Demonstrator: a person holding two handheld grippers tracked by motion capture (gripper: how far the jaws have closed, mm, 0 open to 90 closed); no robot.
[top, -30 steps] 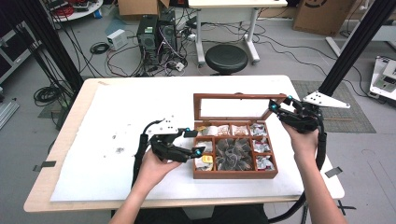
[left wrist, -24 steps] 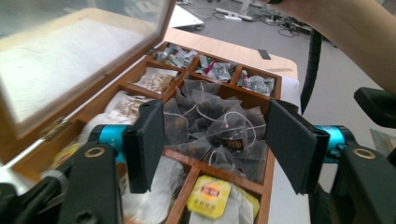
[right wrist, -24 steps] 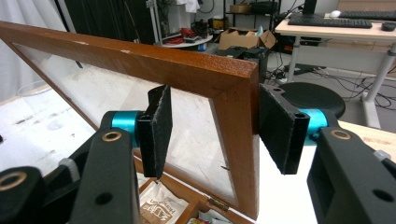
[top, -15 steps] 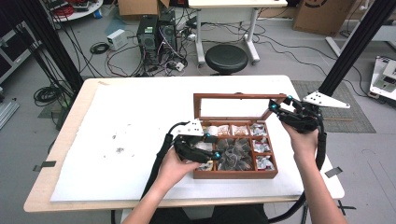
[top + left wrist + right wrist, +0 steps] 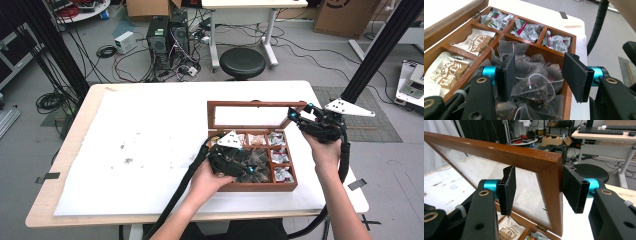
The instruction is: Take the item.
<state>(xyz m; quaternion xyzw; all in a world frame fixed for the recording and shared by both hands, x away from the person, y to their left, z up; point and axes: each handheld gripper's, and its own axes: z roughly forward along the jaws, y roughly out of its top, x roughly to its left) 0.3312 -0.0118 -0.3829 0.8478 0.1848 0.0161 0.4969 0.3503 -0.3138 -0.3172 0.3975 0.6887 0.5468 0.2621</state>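
Pyramid tea bags (image 5: 534,85) fill the big compartment at the near side of the wooden tea box (image 5: 252,187), which sits right of centre on the white worktop (image 5: 150,140). My left tool (image 5: 537,75) hangs over that heap; its jaws have just been closing a little, yet they stand apart with the mesh bags and their strings between them, nothing pinched. My right tool (image 5: 537,188) straddles the free corner of the glass-paned lid (image 5: 549,177) and props it upright; one pad presses the frame's edge, the other seems just off the glass, so I cannot tell how firmly it grips.

I think the main risk is snagging: strings cross several bags, so closing here could lift a cluster and spill some onto the foil sachets (image 5: 529,28) in the neighbouring cells. If my right grip slackens, the lid could drop onto my left tool.
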